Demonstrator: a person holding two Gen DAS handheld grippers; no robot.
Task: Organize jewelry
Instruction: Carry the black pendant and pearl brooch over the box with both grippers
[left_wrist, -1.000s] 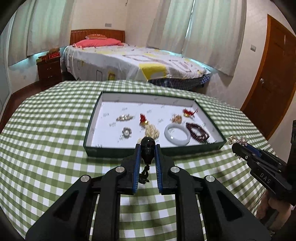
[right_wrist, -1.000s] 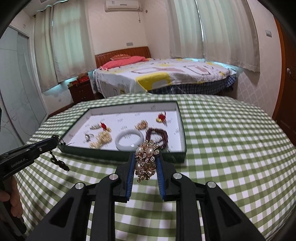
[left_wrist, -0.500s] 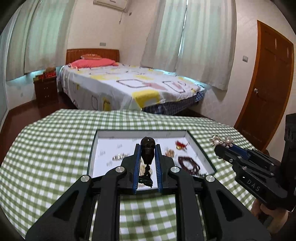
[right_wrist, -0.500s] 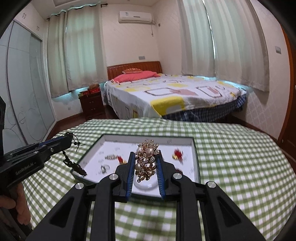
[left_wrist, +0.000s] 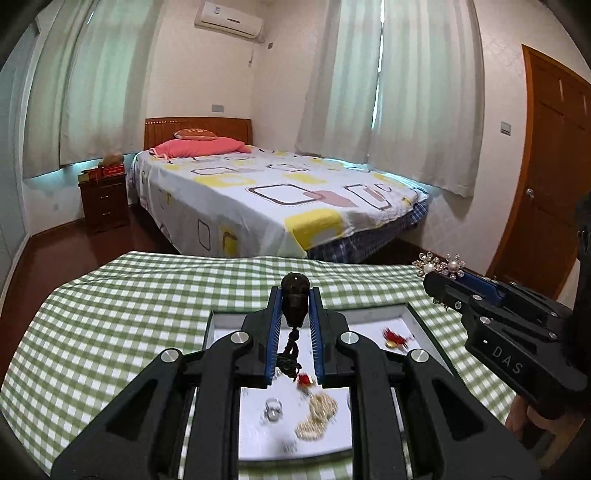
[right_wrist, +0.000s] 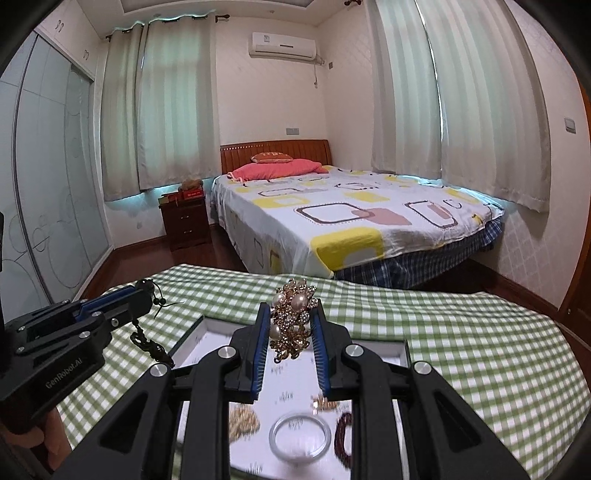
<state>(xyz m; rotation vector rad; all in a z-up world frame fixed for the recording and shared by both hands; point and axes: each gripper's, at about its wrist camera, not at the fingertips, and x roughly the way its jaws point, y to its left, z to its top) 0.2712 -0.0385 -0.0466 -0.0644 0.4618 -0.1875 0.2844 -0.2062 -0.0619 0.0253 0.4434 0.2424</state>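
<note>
Left hand-held gripper (left_wrist: 294, 308) clamped on a dark bead pendant (left_wrist: 294, 301), its knotted cord dangling between the fingers. Right hand-held gripper (right_wrist: 290, 325) clamped on a gold pearl brooch (right_wrist: 291, 319). Both held in the air above the tray (left_wrist: 218, 325) on the green-checked table (left_wrist: 110, 332). In the tray: white bangle (right_wrist: 300, 437), dark red bead bracelet (right_wrist: 341, 435), gold chain pile (left_wrist: 317, 415), ring (left_wrist: 273, 408), small red charms (left_wrist: 395, 336). Tray contents partly blurred. Bed (right_wrist: 351, 218) behind the table.

Both grippers raised, tray (left_wrist: 218, 325) now beneath
</note>
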